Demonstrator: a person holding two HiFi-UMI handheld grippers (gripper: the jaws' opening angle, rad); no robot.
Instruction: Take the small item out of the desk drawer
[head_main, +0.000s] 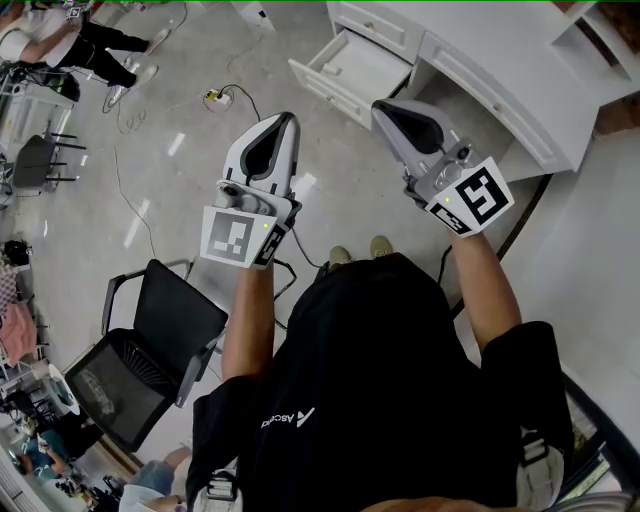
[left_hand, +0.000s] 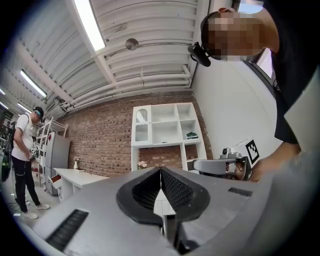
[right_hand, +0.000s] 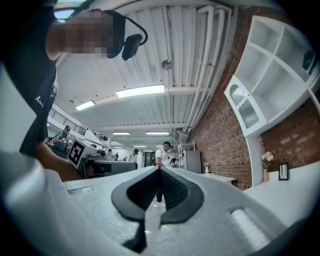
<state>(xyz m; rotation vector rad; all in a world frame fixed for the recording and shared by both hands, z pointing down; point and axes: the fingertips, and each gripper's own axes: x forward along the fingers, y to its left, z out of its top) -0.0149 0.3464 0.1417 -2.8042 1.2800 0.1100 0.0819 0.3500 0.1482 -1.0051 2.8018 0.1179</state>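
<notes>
In the head view the white desk (head_main: 520, 110) stands at the top right with one drawer (head_main: 345, 68) pulled open over the floor. Its pale inside shows no small item that I can make out. Both grippers are held up in front of the person's chest, well short of the drawer and pointing toward the desk. My left gripper (head_main: 288, 119) is shut with nothing in it, its ribbed pads (left_hand: 170, 187) meeting in the left gripper view. My right gripper (head_main: 380, 105) is likewise shut and empty, with its pads (right_hand: 170, 187) touching.
A black office chair (head_main: 150, 350) stands on the floor at the lower left. A power strip (head_main: 213, 97) with cables lies on the floor beyond the left gripper. Another person (head_main: 70, 40) stands at the top left. A white shelf unit (left_hand: 165, 130) backs onto a brick wall.
</notes>
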